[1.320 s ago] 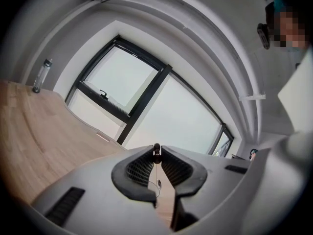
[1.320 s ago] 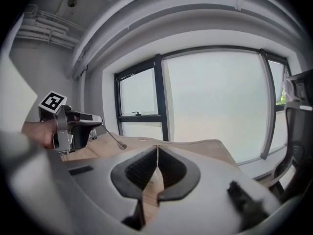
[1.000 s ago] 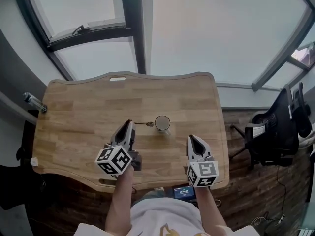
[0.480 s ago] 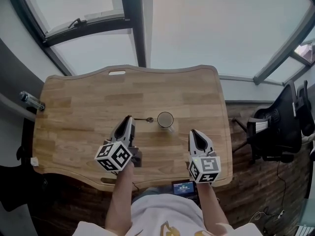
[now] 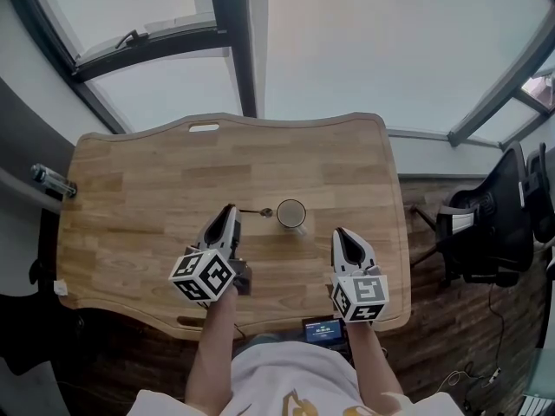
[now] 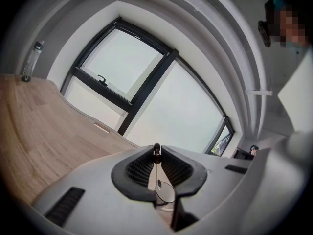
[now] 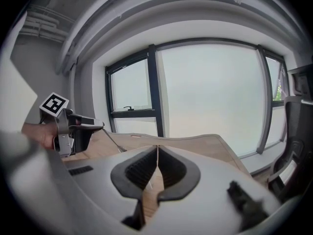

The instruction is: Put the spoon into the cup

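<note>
A clear glass cup (image 5: 290,214) stands upright near the middle of the wooden table (image 5: 156,189). My left gripper (image 5: 230,208) is shut on the handle of a thin metal spoon (image 5: 256,211), which reaches right, its bowl just left of the cup's rim. In the left gripper view, the spoon (image 6: 157,173) runs from the shut left gripper (image 6: 156,153) toward the cup (image 6: 165,198) straight ahead. My right gripper (image 5: 341,232) hovers to the right of and nearer than the cup, shut, with nothing between its jaws. In the right gripper view, the right gripper (image 7: 157,151) stands with both pads pressed together.
A bottle (image 5: 52,180) lies at the table's far left edge. A black office chair (image 5: 494,224) stands on the floor to the right. A small lit screen (image 5: 323,332) sits by the table's near edge. Large windows lie beyond the table.
The head view has shifted slightly. The spoon's bowl has crept a little nearer the cup's rim. Both grippers stay shut and have hardly moved.
</note>
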Available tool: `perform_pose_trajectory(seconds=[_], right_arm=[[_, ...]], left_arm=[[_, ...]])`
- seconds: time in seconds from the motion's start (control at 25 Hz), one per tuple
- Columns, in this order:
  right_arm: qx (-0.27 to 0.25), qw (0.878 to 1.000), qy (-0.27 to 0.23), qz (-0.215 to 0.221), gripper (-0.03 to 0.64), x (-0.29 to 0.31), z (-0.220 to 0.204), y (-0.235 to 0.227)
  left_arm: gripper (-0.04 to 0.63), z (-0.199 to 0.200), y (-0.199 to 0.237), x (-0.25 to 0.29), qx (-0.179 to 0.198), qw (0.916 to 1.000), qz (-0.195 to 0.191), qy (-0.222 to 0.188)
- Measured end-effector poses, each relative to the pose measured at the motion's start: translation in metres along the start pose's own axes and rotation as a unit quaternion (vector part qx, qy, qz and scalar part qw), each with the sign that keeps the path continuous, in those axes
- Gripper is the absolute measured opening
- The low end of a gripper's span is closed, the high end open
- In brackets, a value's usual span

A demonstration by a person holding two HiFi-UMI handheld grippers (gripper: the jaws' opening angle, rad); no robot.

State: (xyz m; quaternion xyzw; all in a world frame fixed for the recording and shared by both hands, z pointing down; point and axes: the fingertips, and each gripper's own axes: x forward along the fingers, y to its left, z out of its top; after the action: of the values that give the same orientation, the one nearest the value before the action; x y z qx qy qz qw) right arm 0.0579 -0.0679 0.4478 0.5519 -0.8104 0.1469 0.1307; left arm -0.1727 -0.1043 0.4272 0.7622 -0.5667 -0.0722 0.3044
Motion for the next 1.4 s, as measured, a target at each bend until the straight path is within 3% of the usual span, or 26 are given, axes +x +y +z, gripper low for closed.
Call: perform_pose_trajectory(seconds=[1.4], right_arm=[[0.013,0.999,0.026,0.014,0.032,0.035,-0.024,-0.023]], left_arm=[[0.055,-0.032,0.009,0.037,-0.008,0.9990,0.012,0.042]])
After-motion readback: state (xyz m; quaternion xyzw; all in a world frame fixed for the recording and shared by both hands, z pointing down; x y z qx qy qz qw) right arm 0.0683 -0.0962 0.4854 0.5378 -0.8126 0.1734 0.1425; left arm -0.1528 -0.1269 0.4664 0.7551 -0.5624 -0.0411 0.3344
